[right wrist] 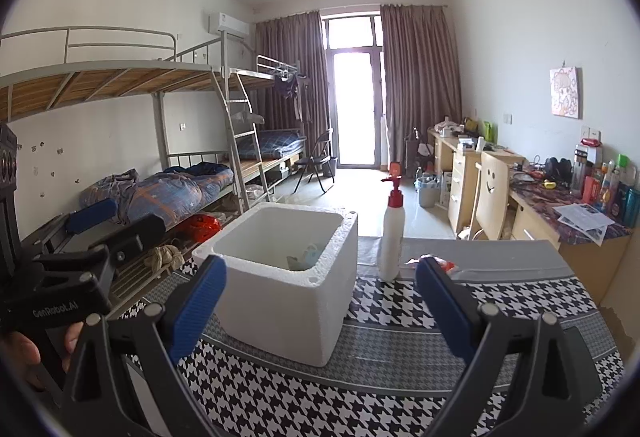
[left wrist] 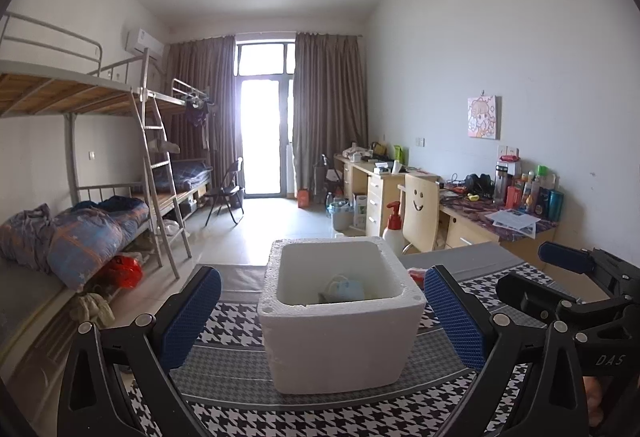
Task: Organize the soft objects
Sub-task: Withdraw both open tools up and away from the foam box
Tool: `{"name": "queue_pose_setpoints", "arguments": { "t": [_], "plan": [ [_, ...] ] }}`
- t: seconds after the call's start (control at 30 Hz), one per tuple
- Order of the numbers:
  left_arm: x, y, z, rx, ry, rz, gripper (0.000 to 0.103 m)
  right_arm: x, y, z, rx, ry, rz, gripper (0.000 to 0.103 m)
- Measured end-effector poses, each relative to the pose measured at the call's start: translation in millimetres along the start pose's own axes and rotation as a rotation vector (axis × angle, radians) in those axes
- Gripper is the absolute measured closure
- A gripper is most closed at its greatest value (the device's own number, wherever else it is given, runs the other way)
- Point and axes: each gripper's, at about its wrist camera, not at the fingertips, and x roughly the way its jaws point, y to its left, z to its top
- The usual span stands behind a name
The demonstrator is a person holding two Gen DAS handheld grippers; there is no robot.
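A white foam box (left wrist: 340,333) stands on a table with a houndstooth cloth (left wrist: 240,321). Inside it lies a light blue face mask (left wrist: 346,291). My left gripper (left wrist: 322,311) is open and empty, its blue pads either side of the box, held short of it. My right gripper (right wrist: 320,309) is open and empty, to the right of the box (right wrist: 288,301); the mask (right wrist: 306,257) shows inside. A small red-and-white soft packet (right wrist: 438,263) lies on the cloth beyond my right finger, partly hidden. The right gripper also shows in the left wrist view (left wrist: 552,277).
A white pump bottle with a red top (right wrist: 394,233) stands on the table right of the box. The table's far part is grey (right wrist: 500,253). Bunk beds (right wrist: 160,173) stand to the left, desks and a chair (right wrist: 492,193) to the right.
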Motion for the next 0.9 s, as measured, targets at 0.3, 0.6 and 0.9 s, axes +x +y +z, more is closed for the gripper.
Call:
{"name": "queue_pose_setpoints", "arguments": {
  "t": [0.3,0.6,0.9],
  "plan": [
    [-6,-3,-4,-0.005,-0.005,-0.006,0.001,-12,-2,-8,0.005,-0.014,0.005,0.005],
    [-13,-3,-15,-0.015,-0.025,-0.006,0.001,-27,0,-19,-0.014,-0.054,0.009,0.005],
    [-24,-6,-25,-0.022,-0.050,-0.027,0.001,-34,3,-36,-0.007,-0.072,-0.019,0.001]
  ]
}}
